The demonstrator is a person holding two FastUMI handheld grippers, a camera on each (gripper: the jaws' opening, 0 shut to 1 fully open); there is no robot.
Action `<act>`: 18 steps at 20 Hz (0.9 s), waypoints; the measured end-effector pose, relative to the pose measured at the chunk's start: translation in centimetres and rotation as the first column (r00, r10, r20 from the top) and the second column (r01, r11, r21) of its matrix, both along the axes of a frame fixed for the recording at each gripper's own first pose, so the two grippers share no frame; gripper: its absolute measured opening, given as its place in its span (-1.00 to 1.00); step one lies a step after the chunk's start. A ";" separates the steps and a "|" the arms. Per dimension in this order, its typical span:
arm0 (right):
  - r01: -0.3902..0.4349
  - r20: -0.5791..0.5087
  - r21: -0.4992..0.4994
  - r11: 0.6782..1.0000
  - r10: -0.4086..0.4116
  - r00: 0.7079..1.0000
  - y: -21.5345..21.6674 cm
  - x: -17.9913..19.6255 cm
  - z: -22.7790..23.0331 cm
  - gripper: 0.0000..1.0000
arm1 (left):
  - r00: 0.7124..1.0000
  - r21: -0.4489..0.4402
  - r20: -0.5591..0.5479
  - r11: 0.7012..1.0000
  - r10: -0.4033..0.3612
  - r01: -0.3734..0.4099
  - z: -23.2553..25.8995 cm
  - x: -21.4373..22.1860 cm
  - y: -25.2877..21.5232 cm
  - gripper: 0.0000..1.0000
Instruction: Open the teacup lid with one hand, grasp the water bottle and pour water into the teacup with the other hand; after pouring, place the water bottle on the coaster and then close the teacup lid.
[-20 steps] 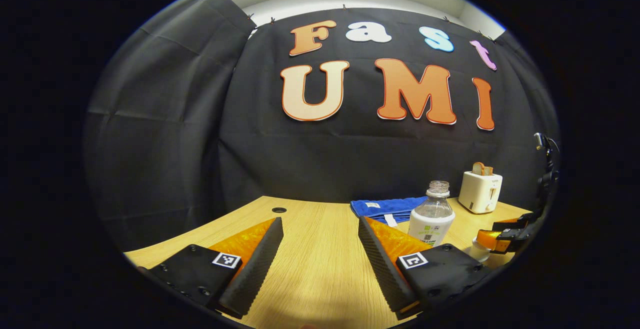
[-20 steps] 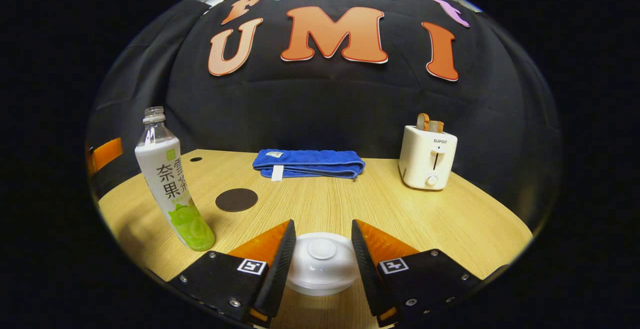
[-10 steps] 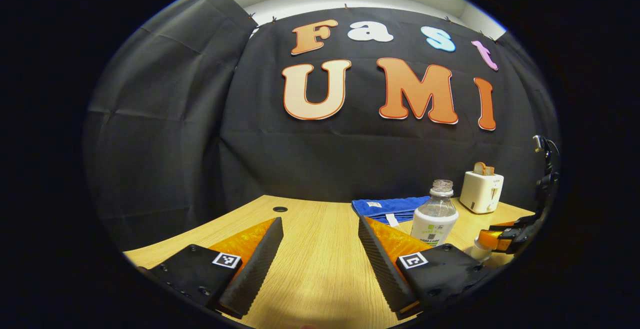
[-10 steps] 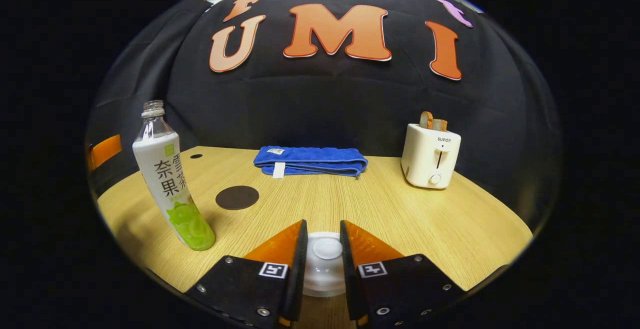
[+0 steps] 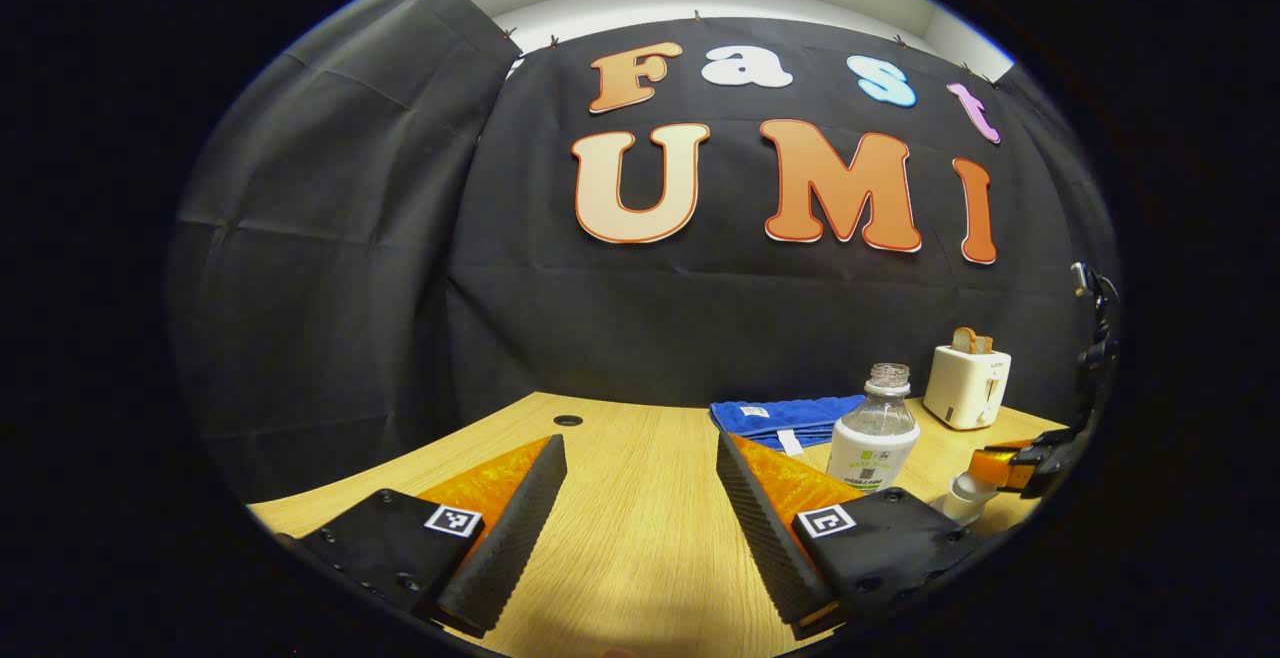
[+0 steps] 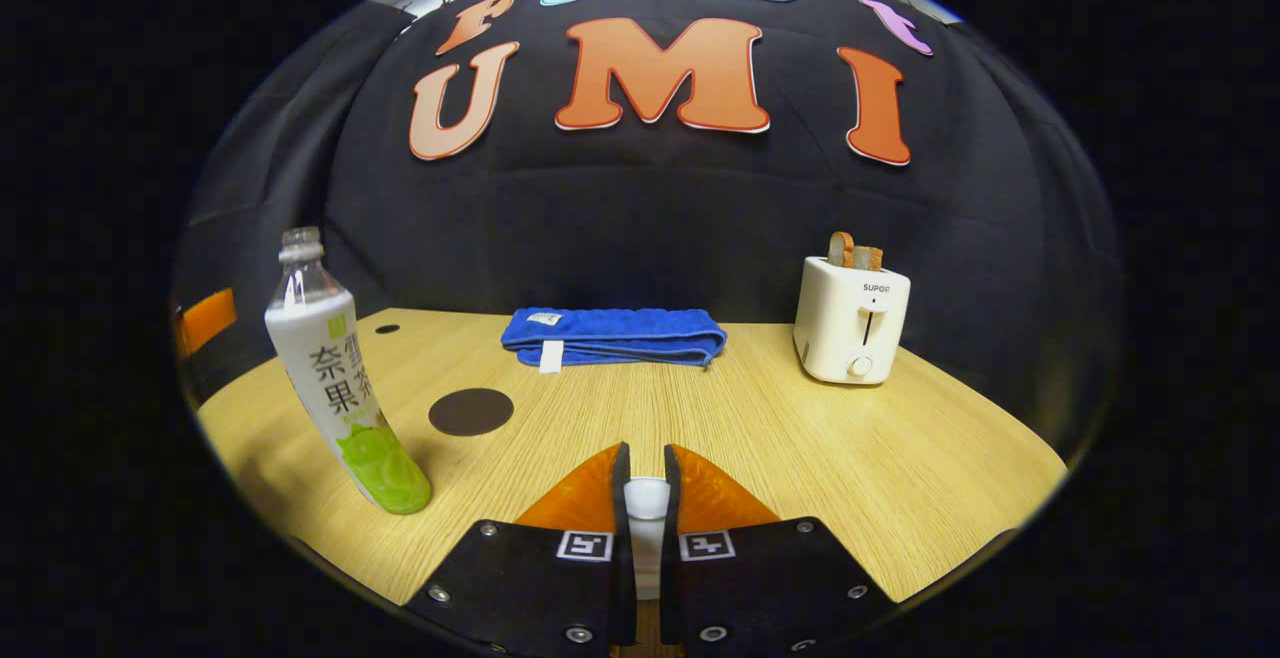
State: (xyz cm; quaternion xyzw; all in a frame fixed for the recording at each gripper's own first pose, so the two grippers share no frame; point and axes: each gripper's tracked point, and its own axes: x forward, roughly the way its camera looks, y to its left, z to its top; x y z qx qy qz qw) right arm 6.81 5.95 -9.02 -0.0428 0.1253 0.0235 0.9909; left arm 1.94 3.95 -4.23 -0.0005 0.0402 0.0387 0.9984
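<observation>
In the right gripper view my right gripper [image 6: 646,453] is shut on the knob of the white teacup lid [image 6: 647,498]; the fingers hide most of the lid and the cup beneath. The uncapped water bottle [image 6: 335,378], with its white and green label, stands upright at the left. A dark round coaster [image 6: 471,411] lies on the table beyond it. In the left gripper view my left gripper [image 5: 640,478] is open over bare table, the bottle [image 5: 873,433] just right of it. Farther right, the right gripper [image 5: 1010,463] sits over the white teacup [image 5: 965,498].
A folded blue towel [image 6: 613,335] lies at the back of the wooden table [image 6: 850,438], and a white toaster [image 6: 850,318] holding bread stands at the back right. An orange part of the left gripper [image 6: 205,323] shows at the far left.
My right gripper's fingers have come together from wide apart onto the lid's knob. The left gripper has stayed open and hardly shifted.
</observation>
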 end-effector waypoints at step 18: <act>0.193 0.029 0.013 0.981 -0.193 0.981 -12.0 -5.5 3.2 -0.81 | 0.988 -0.030 0.007 0.988 -0.153 0.153 0.8 -3.5 -8.3 0.98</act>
